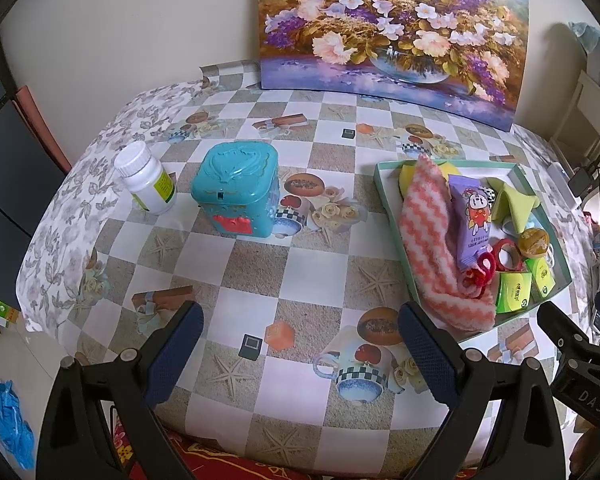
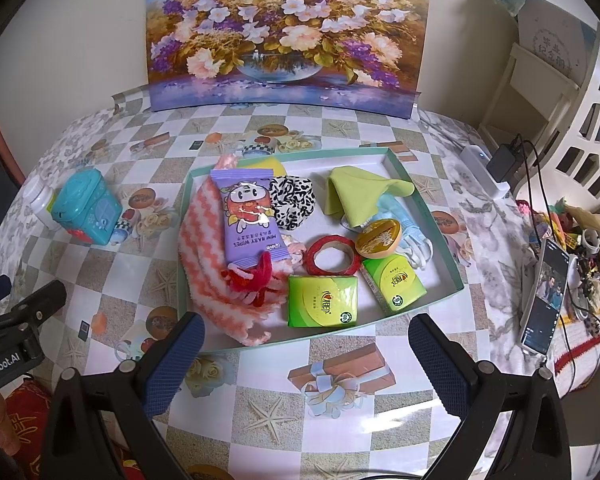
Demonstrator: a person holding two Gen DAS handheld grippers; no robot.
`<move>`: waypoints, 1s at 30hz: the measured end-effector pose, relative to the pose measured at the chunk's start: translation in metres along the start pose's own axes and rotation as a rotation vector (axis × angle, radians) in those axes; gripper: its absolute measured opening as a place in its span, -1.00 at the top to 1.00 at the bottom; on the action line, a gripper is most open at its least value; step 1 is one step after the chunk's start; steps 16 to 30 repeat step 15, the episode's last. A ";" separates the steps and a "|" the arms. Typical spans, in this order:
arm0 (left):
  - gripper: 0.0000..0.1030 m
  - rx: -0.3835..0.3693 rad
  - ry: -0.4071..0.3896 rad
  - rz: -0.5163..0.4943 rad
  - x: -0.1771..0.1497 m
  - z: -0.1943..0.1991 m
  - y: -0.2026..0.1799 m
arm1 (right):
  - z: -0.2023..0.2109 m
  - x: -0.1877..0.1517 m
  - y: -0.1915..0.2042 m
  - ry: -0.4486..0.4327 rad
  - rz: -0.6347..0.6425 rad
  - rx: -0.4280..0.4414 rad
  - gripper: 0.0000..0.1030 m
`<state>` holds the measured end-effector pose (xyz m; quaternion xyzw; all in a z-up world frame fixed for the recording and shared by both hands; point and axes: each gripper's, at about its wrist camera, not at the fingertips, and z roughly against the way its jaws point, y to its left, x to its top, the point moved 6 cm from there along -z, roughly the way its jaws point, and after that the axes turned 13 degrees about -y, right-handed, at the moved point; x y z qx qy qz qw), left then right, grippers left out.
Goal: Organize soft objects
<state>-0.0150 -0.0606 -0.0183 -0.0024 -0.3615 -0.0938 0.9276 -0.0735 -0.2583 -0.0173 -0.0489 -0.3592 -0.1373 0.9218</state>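
Both the left gripper [image 1: 300, 344] and the right gripper [image 2: 306, 344] hover over the near edge of the checkered tablecloth [image 1: 260, 264] with jaws spread wide and nothing between them. The soft things lie together in the shallow green-rimmed tray [image 2: 424, 204]: a pink-and-white zigzag cloth [image 2: 204, 264] along its left side with a purple baby wipes pack [image 2: 252, 220] lying on it, a black-and-white scrunchie [image 2: 294, 200], a lime cloth [image 2: 360, 192], two green tissue packs [image 2: 324, 300] and a red tape ring [image 2: 332, 258]. Well to the left of the tray stand a teal tin [image 1: 236, 192] and, just beside it, a white pill bottle [image 1: 146, 178].
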 end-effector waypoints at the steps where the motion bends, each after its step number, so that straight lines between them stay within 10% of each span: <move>1: -0.90 0.001 0.000 -0.002 0.000 0.000 -0.001 | 0.000 0.000 0.000 0.000 0.000 0.000 -1.00; 30: -0.90 -0.010 -0.016 -0.016 0.001 0.002 -0.002 | 0.000 -0.001 0.001 0.001 0.003 -0.001 -1.00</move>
